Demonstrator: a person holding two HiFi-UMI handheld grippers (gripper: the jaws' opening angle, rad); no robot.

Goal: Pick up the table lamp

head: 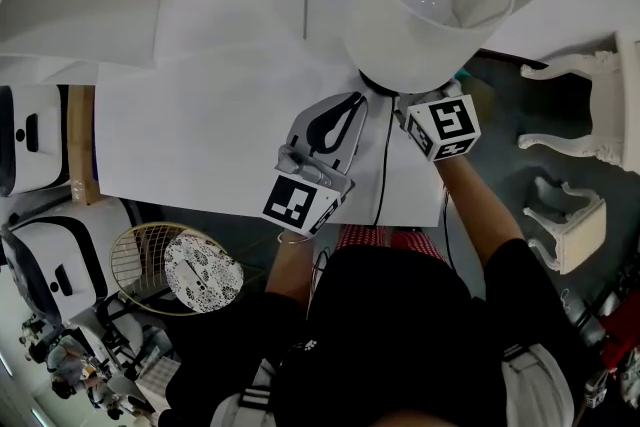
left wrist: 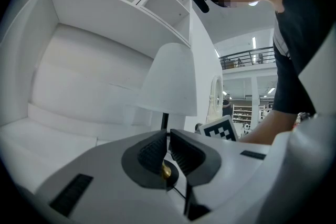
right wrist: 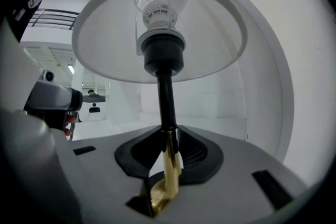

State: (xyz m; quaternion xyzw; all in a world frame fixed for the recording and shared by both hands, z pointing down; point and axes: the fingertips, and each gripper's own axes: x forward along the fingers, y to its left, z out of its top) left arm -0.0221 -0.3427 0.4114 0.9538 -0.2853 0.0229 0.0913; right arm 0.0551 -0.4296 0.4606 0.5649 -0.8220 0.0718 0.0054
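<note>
Right gripper view: my right gripper (right wrist: pixel 169 139) is clasped on the table lamp (right wrist: pixel 157 55) by its stem (right wrist: pixel 167 99).
The lamp is near the right edge of the table (head: pixel 200 125). Its foot is hidden from me, so I judge it gripped but not yet raised. My left gripper (left wrist: pixel 168 140) is clenched on nothing, just beside the lamp. The lift itself remains.
</note>
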